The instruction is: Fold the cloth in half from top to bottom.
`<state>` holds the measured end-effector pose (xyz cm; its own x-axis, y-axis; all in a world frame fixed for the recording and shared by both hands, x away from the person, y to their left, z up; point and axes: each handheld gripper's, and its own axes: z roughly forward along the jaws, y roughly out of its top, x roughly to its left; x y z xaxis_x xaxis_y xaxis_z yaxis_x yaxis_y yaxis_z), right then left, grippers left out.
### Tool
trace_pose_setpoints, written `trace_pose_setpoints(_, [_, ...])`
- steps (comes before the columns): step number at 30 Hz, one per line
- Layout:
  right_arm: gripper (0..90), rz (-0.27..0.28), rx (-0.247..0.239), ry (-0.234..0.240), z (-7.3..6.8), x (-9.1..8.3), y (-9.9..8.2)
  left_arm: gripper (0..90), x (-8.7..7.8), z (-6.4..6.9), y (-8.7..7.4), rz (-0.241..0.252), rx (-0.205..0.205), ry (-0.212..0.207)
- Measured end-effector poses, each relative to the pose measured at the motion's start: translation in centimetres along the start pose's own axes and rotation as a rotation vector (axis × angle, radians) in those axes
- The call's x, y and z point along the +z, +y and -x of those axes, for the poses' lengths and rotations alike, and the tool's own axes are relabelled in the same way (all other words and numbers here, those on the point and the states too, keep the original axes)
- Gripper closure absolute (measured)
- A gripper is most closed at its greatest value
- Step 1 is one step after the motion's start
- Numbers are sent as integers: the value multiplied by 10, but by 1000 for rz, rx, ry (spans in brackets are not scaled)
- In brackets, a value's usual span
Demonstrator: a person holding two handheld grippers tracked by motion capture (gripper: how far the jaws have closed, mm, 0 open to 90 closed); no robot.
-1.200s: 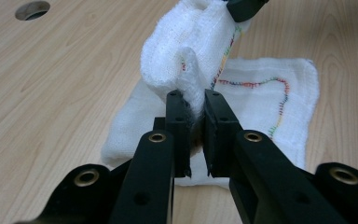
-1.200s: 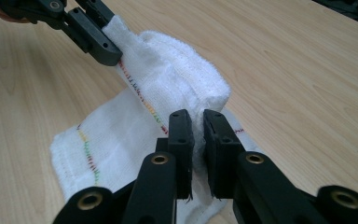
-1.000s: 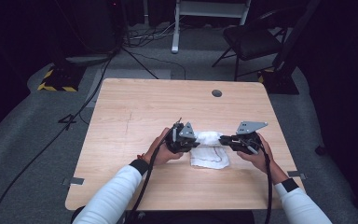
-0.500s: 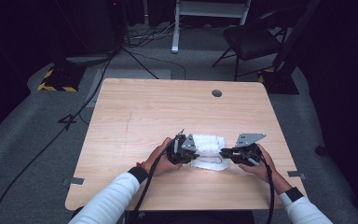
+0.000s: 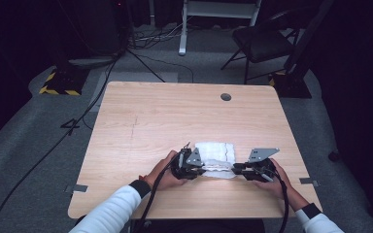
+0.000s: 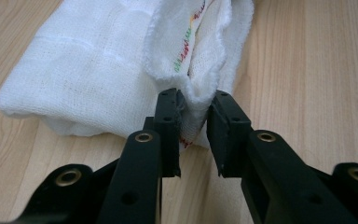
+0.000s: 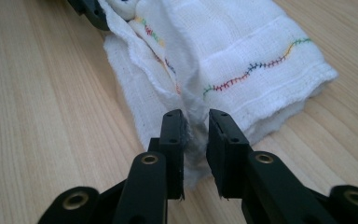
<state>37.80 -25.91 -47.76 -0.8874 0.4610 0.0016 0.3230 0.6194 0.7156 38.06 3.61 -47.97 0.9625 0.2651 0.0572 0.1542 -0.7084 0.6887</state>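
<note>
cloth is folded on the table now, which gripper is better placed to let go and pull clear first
Neither by much; slightly the right. Both jaws have just been opening. In each gripper view, cloth edge sits between parted jaws. The left gripper has fabric bunched against one pad; the right gripper shows a looser gap.

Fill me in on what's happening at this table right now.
A person at a wooden table is folding a white cloth with coloured stitching, holding a two-jaw gripper in each hand. The left gripper and the right gripper are each at one end of the cloth's near edge, low on the table. Both pairs of jaws have just been opening, with a fold of cloth between them, loose rather than pinched. The cloth lies folded on the tabletop.
</note>
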Motion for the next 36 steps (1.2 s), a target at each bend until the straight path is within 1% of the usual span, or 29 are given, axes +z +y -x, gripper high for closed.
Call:
trace_pose_setpoints(1, [734, -2, 0, -8, -1, -1, -1, 716, -2, 1, 0, -6, 1, -5])
trace_pose_setpoints(2, [721, 1, 1, -12, -2, -4, -1, 697, -5, 2, 0, -7, 14, 3])
trace_pose_setpoints(4, [682, 22, 7, -29, -2, -10, -1, 658, -9, 3, 0, -1, 8, 3])
trace_pose_setpoints(5, [671, 32, 11, -42, -1, -13, -1, 642, -12, 4, 0, -3, 11, 10])
trace_pose_setpoints(6, [652, 41, 19, -55, -1, -16, 0, 619, -15, 5, 1, -4, 5, 21])
trace_pose_setpoints(7, [628, 48, 24, -68, 0, -18, 1, 582, -17, 5, 1, -6, 8, 26])
trace_pose_setpoints(9, [581, 55, 35, -97, 2, -21, 4, 537, -23, 7, 1, -1, 3, 24])
trace_pose_setpoints(10, [565, 60, 38, -105, 2, -21, 6, 506, -26, 8, 1, 3, 1, 34])
trace_pose_setpoints(11, [551, 67, 41, -108, 2, -22, 8, 477, -29, 8, 0, 13, -10, 38])
trace_pose_setpoints(12, [525, 70, 42, -111, 2, -22, 10, 467, -31, 7, -1, 22, -16, 33])
trace_pose_setpoints(14, [489, 71, 39, -116, 0, -19, 14, 430, -33, 6, -1, 28, -33, 58])
trace_pose_setpoints(16, [463, 64, 31, -117, -2, -16, 18, 384, -31, 1, 0, 44, -67, 74])
trace_pose_setpoints(18, [451, 58, 25, -126, -3, -11, 20, 363, -27, -4, 2, 52, -97, 91])
trace_pose_setpoints(20, [443, 49, 20, -131, -5, -5, 23, 362, -22, -8, 5, 56, -109, 106])
trace_pose_setpoints(21, [442, 45, 17, -128, -6, -3, 24, 355, -18, -10, 8, 53, -115, 111])
trace_pose_setpoints(22, [438, 41, 6, -118, -7, 1, 25, 334, -15, -11, 9, 53, -119, 108])
trace_pose_setpoints(25, [428, 22, -3, -97, -8, 10, 26, 315, -3, -12, 13, 31, -108, 97])
trace_pose_setpoints(27, [417, 0, -9, -84, -8, 15, 25, 303, 6, -11, 14, 9, -102, 74])
trace_pose_setpoints(28, [416, -15, -10, -77, -9, 18, 23, 290, 8, -9, 14, -3, -101, 73])
trace_pose_setpoints(31, [407, -35, -6, -69, -9, 22, 19, 266, 15, -3, 13, -29, -75, 77])
trace_pose_setpoints(33, [402, -48, -6, -66, -9, 23, 16, 252, 15, -1, 11, -40, -61, 87])
trace_pose_setpoints(34, [400, -53, -13, -70, -10, 24, 14, 251, 13, 1, 10, -46, -61, 88])
trace_pose_setpoints(35, [400, -54, -18, -79, -12, 24, 12, 243, 11, 2, 8, -41, -61, 92])
trace_pose_setpoints(36, [401, -48, -14, -83, -13, 23, 10, 221, 8, 3, 7, -40, -65, 92])
